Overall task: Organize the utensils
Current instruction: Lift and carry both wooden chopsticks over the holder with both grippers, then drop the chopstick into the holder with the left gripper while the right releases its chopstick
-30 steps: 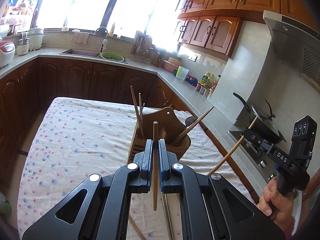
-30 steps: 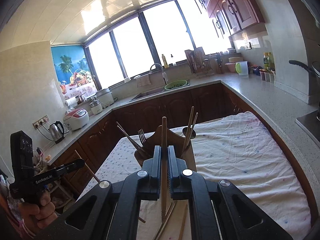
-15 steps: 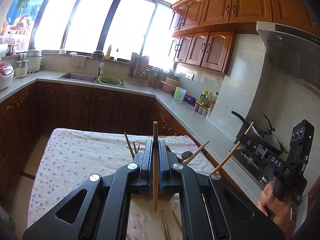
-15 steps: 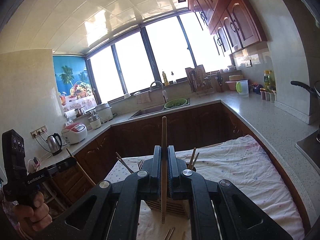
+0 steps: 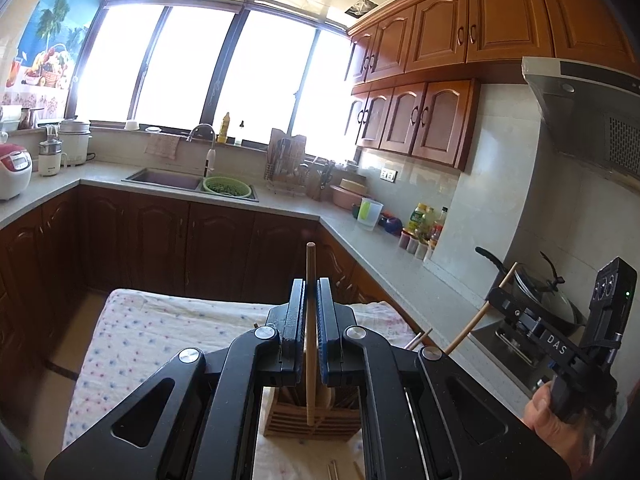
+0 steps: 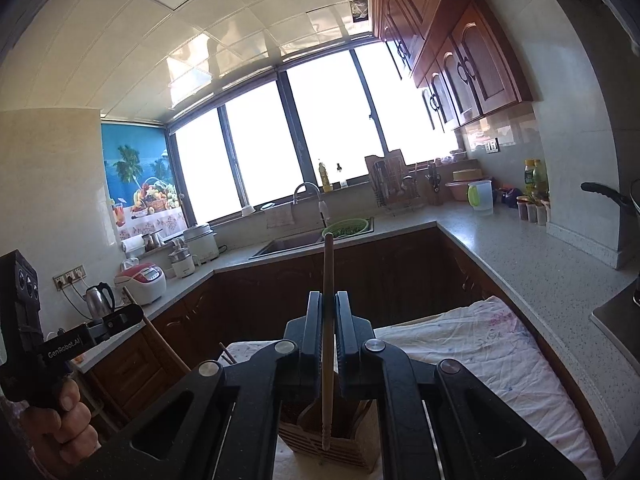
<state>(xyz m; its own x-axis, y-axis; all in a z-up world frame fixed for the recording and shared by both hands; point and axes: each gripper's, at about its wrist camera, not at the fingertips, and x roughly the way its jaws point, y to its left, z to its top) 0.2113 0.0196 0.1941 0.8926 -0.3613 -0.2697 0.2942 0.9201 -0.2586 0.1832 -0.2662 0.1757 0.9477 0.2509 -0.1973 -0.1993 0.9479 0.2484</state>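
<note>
"DAS" is printed on the right gripper; "GenRobot.AI" on the left gripper. Each is clamped on one upright chopstick, held above the wooden holder. The holder stands on the spotted cloth, its contents mostly hidden behind the fingers.

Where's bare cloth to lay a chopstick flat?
Bare cloth lies left of the wooden holder, out to the tablecloth edge, and right of it in the right wrist view. The near strip is crowded: loose chopsticks lie there.
</note>
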